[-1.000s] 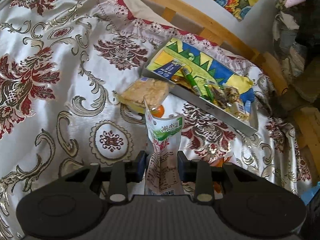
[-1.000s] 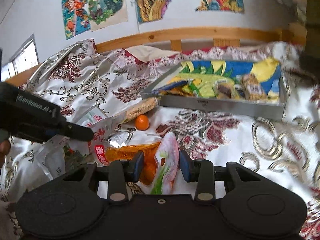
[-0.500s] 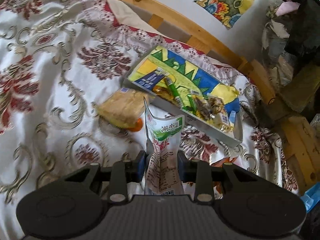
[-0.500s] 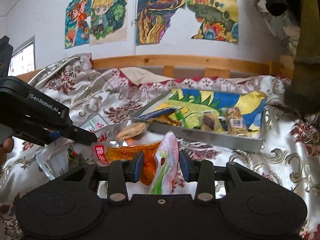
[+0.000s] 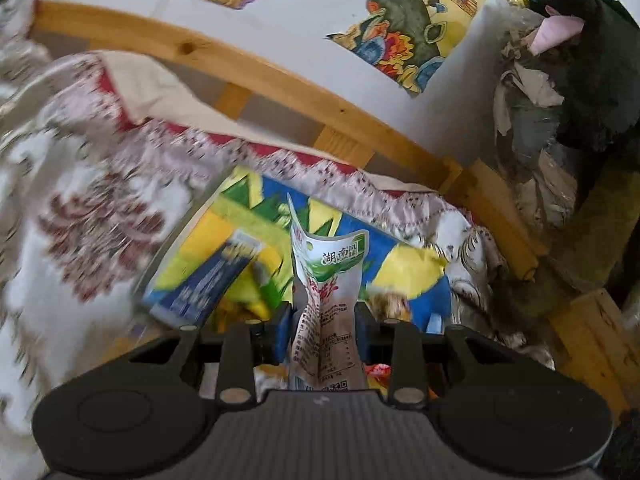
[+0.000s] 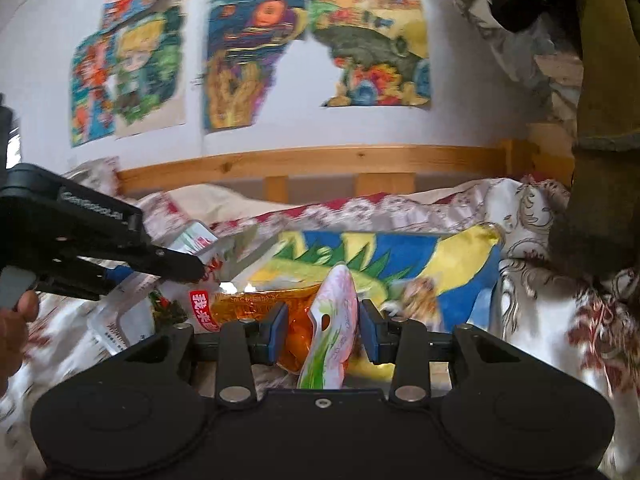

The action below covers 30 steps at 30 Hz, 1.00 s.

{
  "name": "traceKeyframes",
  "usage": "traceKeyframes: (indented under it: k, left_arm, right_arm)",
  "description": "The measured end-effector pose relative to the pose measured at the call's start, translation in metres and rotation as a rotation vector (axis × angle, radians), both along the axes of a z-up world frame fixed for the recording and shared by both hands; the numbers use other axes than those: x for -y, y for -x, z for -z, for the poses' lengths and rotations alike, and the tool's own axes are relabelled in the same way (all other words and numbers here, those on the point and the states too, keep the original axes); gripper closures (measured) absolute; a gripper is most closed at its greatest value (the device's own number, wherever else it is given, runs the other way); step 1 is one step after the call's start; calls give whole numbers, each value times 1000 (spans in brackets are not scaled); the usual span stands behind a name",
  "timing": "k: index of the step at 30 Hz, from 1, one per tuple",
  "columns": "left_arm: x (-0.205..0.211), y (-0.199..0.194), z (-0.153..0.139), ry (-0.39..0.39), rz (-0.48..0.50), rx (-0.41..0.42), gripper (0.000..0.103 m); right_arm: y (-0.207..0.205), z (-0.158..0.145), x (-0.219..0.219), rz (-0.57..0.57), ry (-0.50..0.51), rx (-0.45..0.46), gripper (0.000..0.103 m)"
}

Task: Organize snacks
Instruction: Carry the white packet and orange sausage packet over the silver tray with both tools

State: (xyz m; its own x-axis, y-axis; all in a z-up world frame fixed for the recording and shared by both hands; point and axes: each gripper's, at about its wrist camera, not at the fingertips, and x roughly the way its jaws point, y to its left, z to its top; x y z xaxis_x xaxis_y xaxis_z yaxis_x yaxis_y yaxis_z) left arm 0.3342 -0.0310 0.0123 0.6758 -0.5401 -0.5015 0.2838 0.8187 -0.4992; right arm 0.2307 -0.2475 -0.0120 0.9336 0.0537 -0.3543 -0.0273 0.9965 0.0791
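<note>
My left gripper (image 5: 322,322) is shut on a white and green snack pouch (image 5: 326,280) that stands upright between its pads, above the near end of a shallow box (image 5: 240,224) with a blue, yellow and green lining. A blue packet (image 5: 208,284) and other snacks lie in that box. My right gripper (image 6: 322,330) is shut on a pink and green snack packet (image 6: 332,328) together with an orange packet (image 6: 256,304). In the right wrist view the left gripper (image 6: 188,268) comes in from the left with its pouch (image 6: 196,240), just short of the same box (image 6: 400,256).
The box lies on a bed under a white satin cover (image 5: 72,208) with red floral patterns. A wooden bed rail (image 6: 320,160) runs behind it below a wall with colourful drawings (image 6: 248,60). Piled clothes and bags (image 5: 560,100) stand at the right. A person's hand (image 6: 16,320) holds the left gripper.
Both grippers have risen and moved toward the box with their packets still held. The yellowish packet and the small orange fruit on the cover have dropped out of view.
</note>
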Motion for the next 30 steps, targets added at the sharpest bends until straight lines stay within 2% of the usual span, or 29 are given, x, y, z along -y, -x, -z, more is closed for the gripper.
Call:
traceKeyframes:
  k: [3, 5, 9, 14, 17, 20, 21, 22, 23, 24, 28, 30]
  left_arm:
    - [11, -29, 9, 40, 9, -44, 67]
    - [18, -46, 17, 39, -4, -68, 67]
    - [31, -67, 28, 6, -10, -58, 67]
    - [45, -75, 39, -69, -12, -44, 64]
    - [46, -76, 44, -79, -17, -52, 59]
    - [43, -75, 49, -79, -34, -87, 41]
    - [41, -74, 50, -70, -45, -99, 32]
    - [37, -73, 50, -58, -59, -103, 21]
    - [34, -71, 48, -51, -74, -102, 17]
    - [32, -69, 47, -48, -87, -96, 14]
    - [28, -59, 31, -50, -105, -55, 6]
    - [26, -48, 19, -51, -104, -5, 4]
  right_arm:
    - [-30, 4, 12, 44, 2, -11, 63]
    - [-48, 10, 17, 60, -7, -28, 63]
    - [-69, 24, 20, 77, 1, -57, 62]
    - [-75, 36, 19, 82, 3, -80, 61]
    - [-76, 36, 18, 90, 8, -77, 61]
    - [-76, 35, 17, 91, 22, -77, 57]
    - [-75, 33, 17, 93, 34, -74, 44]
    - [-73, 32, 17, 93, 41, -64, 36]
    - [-71, 30, 18, 90, 44, -52, 26]
    - [-68, 27, 18, 86, 47, -41, 23]
    - [-57, 15, 22, 93, 60, -22, 18]
    - [-48, 5, 24, 98, 46, -4, 14]
